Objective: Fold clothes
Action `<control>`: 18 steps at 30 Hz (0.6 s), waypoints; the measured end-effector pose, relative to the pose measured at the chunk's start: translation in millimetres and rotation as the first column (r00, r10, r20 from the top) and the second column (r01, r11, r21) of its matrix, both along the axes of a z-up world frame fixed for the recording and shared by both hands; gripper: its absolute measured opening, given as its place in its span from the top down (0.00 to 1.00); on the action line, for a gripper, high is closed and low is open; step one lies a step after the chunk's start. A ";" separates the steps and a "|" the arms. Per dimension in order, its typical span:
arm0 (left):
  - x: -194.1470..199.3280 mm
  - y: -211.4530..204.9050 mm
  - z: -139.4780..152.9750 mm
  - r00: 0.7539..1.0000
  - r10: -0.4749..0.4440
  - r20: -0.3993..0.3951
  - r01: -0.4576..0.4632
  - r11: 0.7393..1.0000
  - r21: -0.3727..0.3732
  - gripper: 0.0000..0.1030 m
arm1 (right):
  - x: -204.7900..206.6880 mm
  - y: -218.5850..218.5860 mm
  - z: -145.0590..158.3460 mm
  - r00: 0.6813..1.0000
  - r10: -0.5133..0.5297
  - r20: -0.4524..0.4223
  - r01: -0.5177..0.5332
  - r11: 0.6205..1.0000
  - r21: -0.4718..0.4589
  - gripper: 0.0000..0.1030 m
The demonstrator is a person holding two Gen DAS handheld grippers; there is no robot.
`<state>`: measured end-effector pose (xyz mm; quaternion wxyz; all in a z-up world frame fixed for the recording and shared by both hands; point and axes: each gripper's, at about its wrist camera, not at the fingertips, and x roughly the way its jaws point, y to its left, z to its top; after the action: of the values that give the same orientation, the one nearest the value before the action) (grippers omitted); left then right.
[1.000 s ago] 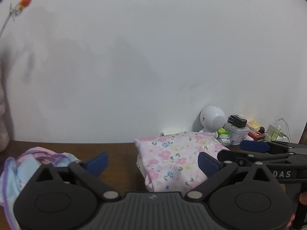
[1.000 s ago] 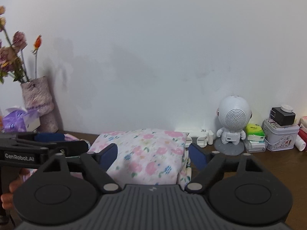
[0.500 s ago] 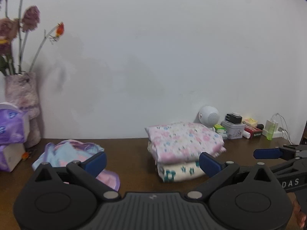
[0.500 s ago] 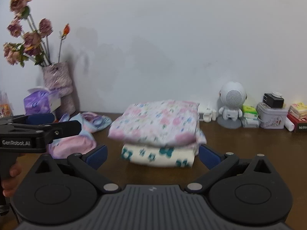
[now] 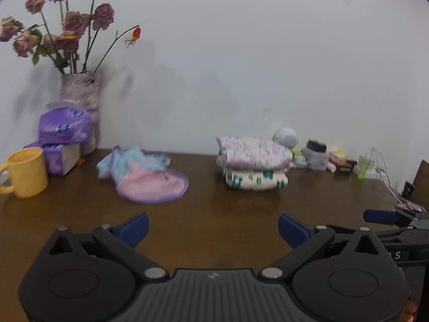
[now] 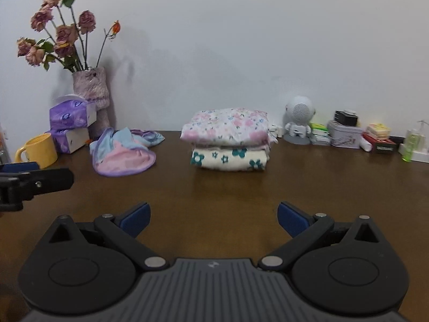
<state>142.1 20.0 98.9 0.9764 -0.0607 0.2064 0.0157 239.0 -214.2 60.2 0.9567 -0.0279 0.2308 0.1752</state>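
Two folded garments form a stack at the back of the brown table (image 6: 214, 187): a pink floral piece (image 6: 225, 130) (image 5: 254, 151) lying on a cream piece with teal flowers (image 6: 230, 158) (image 5: 256, 181). A crumpled pink, blue and purple garment (image 6: 123, 151) (image 5: 146, 173) lies unfolded to their left. My left gripper (image 5: 211, 228) is open and empty, well short of the clothes. My right gripper (image 6: 213, 218) is open and empty too, facing the stack from a distance.
A yellow mug (image 6: 37, 150), purple tissue packs (image 6: 72, 123) and a vase of dried roses (image 6: 92, 91) stand at the left. A white round speaker (image 6: 299, 122), a tin (image 6: 344, 134) and small boxes line the back right by the wall.
Both grippers have pulled back from the folded stack, which was close up between the fingers a second ago. The pink floral piece now rests on the stack, apart from both grippers.
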 end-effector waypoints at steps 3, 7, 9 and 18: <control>-32.7 -3.2 -7.7 1.000 -0.025 -0.017 0.026 0.999 0.028 0.00 | -27.9 -1.8 -3.4 0.999 0.034 -0.025 -0.034 0.999 0.018 0.00; -69.4 -5.5 -21.0 0.999 -0.020 -0.042 0.020 1.000 0.021 0.00 | -64.3 -6.3 -9.8 0.998 0.044 -0.055 -0.040 0.996 0.074 0.00; -82.0 -5.4 -26.9 0.998 -0.011 -0.056 0.012 1.000 0.016 0.00 | -79.8 -4.1 -14.6 0.997 0.037 -0.066 -0.033 0.998 0.056 0.00; -121.9 -6.0 -52.6 0.992 0.024 -0.121 -0.023 1.000 0.011 0.00 | -131.5 11.0 -34.5 0.994 0.066 -0.087 -0.064 0.998 0.027 0.00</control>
<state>20.2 14.0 46.3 0.9621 -0.0574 0.2645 0.0320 107.5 -203.2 25.7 0.9397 -0.0162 0.2692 0.2101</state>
